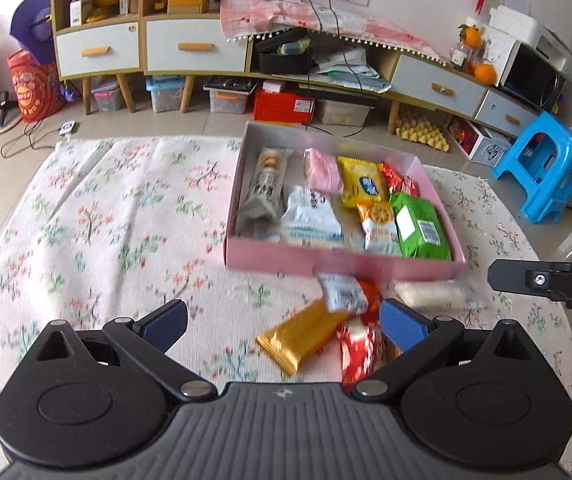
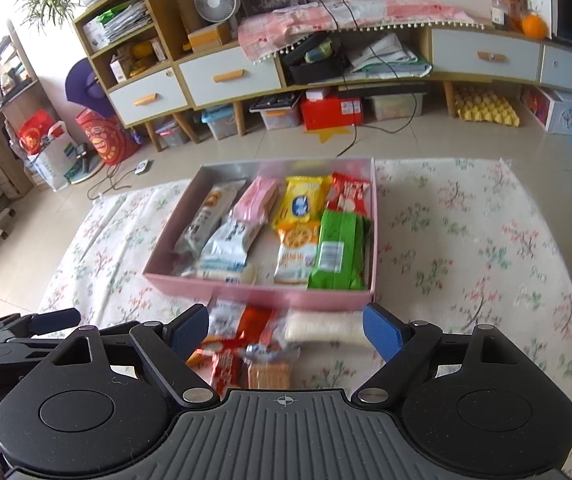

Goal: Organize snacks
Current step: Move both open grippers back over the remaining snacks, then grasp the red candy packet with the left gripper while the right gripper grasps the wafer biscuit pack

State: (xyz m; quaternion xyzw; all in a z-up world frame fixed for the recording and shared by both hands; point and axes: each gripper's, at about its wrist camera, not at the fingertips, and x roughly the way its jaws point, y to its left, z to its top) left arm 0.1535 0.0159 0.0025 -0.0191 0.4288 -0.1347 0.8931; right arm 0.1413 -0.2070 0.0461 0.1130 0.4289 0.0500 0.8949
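Note:
A pink box on the floral cloth holds several snack packets, among them a green pack and a yellow pack. Loose snacks lie in front of the box: an orange packet, a red packet, a white rice-cracker pack and a cracker pack. My left gripper is open above the orange and red packets. My right gripper is open above the loose snacks; it also shows in the left wrist view.
The floral cloth covers the table. Beyond it are the tiled floor, a long cabinet with drawers, storage boxes underneath, and a blue stool at the right.

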